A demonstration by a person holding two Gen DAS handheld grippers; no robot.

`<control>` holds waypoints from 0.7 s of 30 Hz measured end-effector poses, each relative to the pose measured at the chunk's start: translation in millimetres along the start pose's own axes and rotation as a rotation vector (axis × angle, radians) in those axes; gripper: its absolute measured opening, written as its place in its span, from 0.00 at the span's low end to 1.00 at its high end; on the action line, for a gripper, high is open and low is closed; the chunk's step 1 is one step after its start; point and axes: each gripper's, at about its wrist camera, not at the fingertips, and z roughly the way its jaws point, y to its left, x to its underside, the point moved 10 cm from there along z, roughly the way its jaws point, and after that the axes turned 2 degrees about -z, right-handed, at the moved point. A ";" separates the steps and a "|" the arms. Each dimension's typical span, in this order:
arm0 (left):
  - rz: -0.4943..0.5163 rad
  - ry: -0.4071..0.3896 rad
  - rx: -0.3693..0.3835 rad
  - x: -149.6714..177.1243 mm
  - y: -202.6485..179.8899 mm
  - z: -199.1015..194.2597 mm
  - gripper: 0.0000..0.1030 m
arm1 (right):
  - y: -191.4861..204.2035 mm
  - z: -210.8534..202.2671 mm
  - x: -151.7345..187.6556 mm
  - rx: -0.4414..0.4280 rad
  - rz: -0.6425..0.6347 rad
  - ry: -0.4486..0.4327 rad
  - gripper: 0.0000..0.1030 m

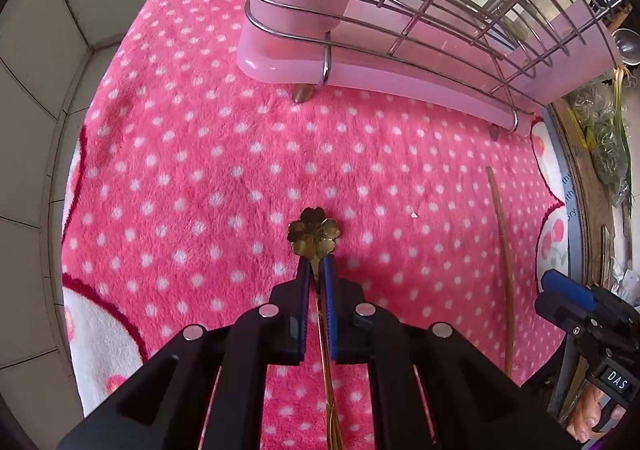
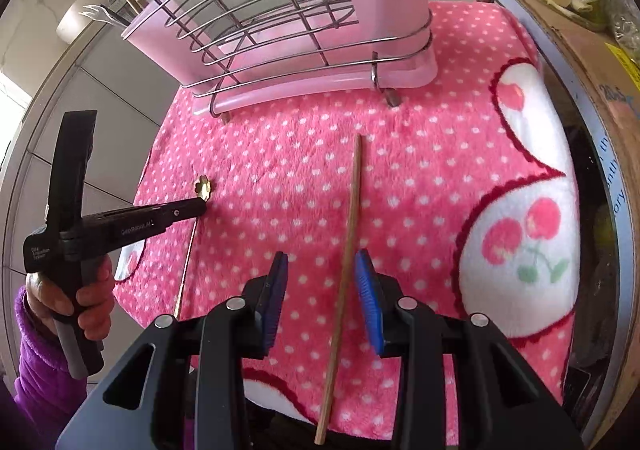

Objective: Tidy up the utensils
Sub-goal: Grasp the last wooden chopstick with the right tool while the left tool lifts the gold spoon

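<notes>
A gold flower-ended spoon [image 1: 314, 236] is pinched by its slim handle in the left gripper [image 1: 316, 270], just over the pink dotted towel [image 1: 200, 154]. A wooden chopstick [image 2: 344, 250] is straddled by the wide-open right gripper [image 2: 322, 290], not yet gripped. The wire utensil rack [image 2: 256, 10] at twelve o'clock is judged the destination; both pieces remain unplaced.

Pink white-dotted towel [image 1: 224, 170]; gold spoon [image 1: 314, 236]; pink tray [image 1: 360, 70].

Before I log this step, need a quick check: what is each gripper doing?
Left gripper: closed on the gold flower-headed utensil.
Right gripper: open, holding nothing, its fingers either side of the wooden chopstick.
</notes>
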 end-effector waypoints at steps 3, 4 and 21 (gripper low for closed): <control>0.007 0.025 -0.019 -4.3 -0.6 3.3 0.06 | -4.1 7.4 -11.0 0.030 0.005 0.025 0.35; 0.006 0.032 -0.024 -4.8 -1.0 3.6 0.06 | -4.8 9.4 -13.2 0.034 0.006 0.036 0.35; 0.069 -0.122 0.096 -15.5 -31.9 -37.0 0.03 | -22.0 15.4 -37.6 0.067 0.042 0.029 0.21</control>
